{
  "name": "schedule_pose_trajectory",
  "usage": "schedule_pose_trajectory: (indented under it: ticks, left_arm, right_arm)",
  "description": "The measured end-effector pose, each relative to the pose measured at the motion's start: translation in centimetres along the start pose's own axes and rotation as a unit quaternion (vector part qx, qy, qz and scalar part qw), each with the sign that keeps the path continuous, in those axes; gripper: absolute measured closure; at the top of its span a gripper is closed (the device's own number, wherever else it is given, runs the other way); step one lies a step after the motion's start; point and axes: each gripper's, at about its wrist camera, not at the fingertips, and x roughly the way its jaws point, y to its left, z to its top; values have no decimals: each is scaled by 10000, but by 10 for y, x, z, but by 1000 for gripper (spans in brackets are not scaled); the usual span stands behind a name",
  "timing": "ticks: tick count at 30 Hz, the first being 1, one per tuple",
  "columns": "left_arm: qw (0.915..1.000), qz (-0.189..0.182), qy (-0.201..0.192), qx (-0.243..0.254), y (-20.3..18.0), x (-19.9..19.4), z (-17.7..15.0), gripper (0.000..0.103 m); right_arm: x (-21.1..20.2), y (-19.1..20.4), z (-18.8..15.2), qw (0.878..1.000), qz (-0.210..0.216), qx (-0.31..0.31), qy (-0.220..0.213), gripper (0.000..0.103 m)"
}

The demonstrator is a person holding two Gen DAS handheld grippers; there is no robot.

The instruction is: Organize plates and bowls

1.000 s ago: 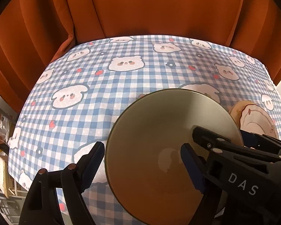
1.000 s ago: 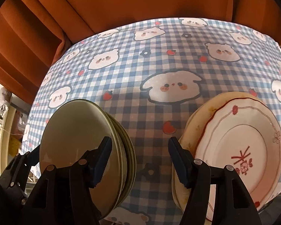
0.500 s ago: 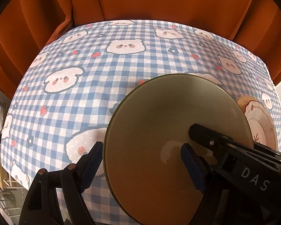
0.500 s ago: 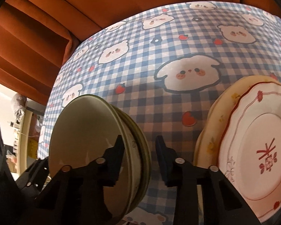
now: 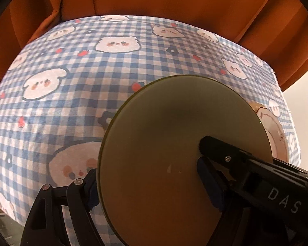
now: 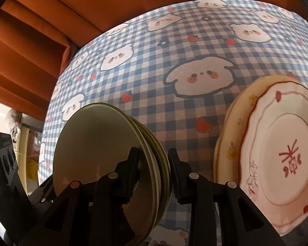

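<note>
- Bowls: stack of olive-green bowls [image 6: 104, 164] sits on tablecloth [image 6: 174, 47], near its front-left part in right wrist view.
- R gripper [image 6: 153, 165] clenched on the stack's rims – one finger inside top bowl, other against outer walls of the nested bowls.
- L gripper [image 5: 145, 186] spread wide around same stack [image 5: 174, 153]; L finger outside the rim, R finger over the bowl's inside. Contact w/ bowl: can't tell.
- R gripper's black body, marked "DAS", crosses lower right of left wrist view, reaching into bowl.
- Plates: white plate w/ red pattern [image 6: 287, 164] lies on cream floral plate [image 6: 234, 135], just right of bowls, apart from them.
- Cloth is blue-white check w/ bear faces & strawberries; orange curtain [image 6: 92, 4] behind table.
</note>
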Motion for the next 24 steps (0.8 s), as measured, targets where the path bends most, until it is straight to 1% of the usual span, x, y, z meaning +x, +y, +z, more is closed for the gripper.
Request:
schedule_pose_trajectory:
  ticks: [4,8,9,10,12,16,24]
  left_arm:
    - [9998,-185,32,-21,4,2,0,20]
    - [9996,-264,44,60,5,1,1,22]
    - [9994,-312,69,101,5,0,1,28]
    - [9990,-380,100,212,2,-2,3,32]
    - [9986,-421,186,271,3,1,5,32]
    - [9982,-474,282,218,6,1,7,31]
    - [9979,-456,149,437,9,-26,10,32]
  right_arm:
    - [0,4,0,9998,-177,11,-3,71]
    - [1,3,0,9997,-197,113,-11,68]
    - [2,4,1,9997,-205,95,-15,68]
    - [2,5,1,9997,-230,64,-19,68]
    - [2,6,0,9996,-262,105,-35,68]
    - [0,7,1,9994,-275,195,-35,67]
    - [-15,19,-3,9992,-227,261,-212,67]
